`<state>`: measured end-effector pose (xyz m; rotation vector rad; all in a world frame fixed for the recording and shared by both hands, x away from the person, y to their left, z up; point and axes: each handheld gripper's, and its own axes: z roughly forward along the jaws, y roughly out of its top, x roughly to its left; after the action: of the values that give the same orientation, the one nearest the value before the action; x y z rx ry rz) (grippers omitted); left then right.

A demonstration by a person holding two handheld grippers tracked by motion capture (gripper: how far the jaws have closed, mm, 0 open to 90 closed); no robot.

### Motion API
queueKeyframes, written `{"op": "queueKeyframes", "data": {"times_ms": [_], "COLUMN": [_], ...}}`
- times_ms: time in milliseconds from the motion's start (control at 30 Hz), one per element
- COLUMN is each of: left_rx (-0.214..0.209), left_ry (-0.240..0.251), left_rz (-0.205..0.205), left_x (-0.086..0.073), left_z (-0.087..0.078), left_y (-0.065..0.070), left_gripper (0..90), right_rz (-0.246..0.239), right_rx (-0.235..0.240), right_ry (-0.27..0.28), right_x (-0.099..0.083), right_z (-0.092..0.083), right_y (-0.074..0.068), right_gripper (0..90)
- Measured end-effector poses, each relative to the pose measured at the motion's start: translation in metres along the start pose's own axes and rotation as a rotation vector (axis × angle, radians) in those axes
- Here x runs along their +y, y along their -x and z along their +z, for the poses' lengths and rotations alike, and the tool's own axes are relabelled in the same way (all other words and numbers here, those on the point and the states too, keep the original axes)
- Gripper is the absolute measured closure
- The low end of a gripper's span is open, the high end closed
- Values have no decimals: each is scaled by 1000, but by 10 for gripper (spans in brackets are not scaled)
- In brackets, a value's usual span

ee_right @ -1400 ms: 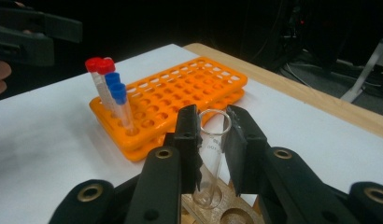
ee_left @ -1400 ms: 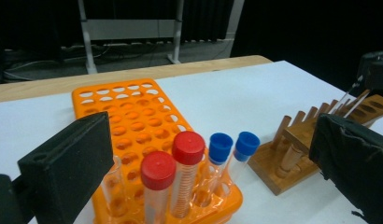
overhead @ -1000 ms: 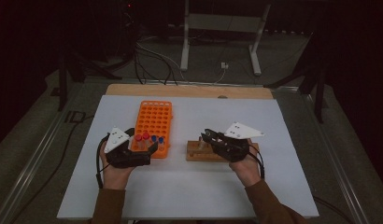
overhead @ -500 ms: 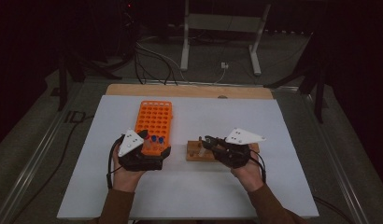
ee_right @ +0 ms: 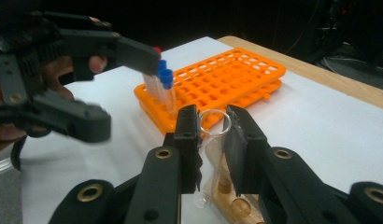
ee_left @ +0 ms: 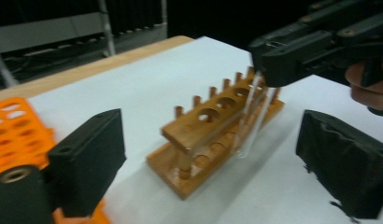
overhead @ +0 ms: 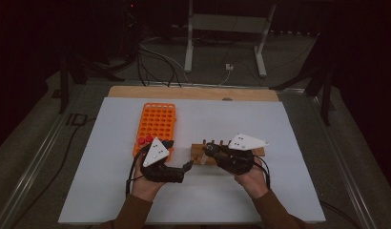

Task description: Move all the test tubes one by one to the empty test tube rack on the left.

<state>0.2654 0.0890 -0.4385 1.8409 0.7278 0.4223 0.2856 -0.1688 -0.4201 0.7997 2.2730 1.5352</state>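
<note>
My right gripper (overhead: 208,149) is shut on a clear glass test tube (ee_right: 209,186), which it holds tilted at the near-left end of the wooden rack (overhead: 199,153). In the left gripper view the tube (ee_left: 255,116) leans against the wooden rack (ee_left: 213,130) under the right gripper (ee_left: 273,70). My left gripper (overhead: 179,154) stands open between the orange tube rack (overhead: 155,121) and the wooden rack. Its jaws have just been closing a little, and nothing is pressed between them. Blue-capped tubes (ee_right: 165,79) stand in the orange rack's near corner.
A white sheet (overhead: 112,200) covers the table, with a wooden strip (overhead: 184,92) along its far edge. Behind the table stands a metal frame (overhead: 222,43), with cables on the floor. Most holes of the orange rack (ee_right: 227,79) hold nothing.
My left gripper has moved right, from the orange rack's near end toward the wooden rack. The right gripper has kept still with the tube.
</note>
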Motion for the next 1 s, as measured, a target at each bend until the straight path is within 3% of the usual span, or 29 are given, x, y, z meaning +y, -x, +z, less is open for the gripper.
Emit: {"op": "queueKeyframes", "data": {"times_ms": [233, 533, 833, 1000], "left_rx": [-45, -86, -109, -113], "left_ry": [-35, -78, -78, -74], "left_rz": [16, 35, 19, 42], "left_x": [-5, -10, -13, -13], "left_z": [12, 25, 27, 26], "left_y": [10, 19, 18, 19], "left_gripper": [249, 505, 702, 757], "right_rz": [-2, 11, 5, 9], "right_rx": [35, 79, 105, 105], "right_ry": [-12, -25, -37, -33], "right_x": [-2, -4, -6, -6], "right_z": [5, 11, 15, 15], "right_y": [-6, -12, -16, -15], "right_gripper": [758, 758, 758, 752]}}
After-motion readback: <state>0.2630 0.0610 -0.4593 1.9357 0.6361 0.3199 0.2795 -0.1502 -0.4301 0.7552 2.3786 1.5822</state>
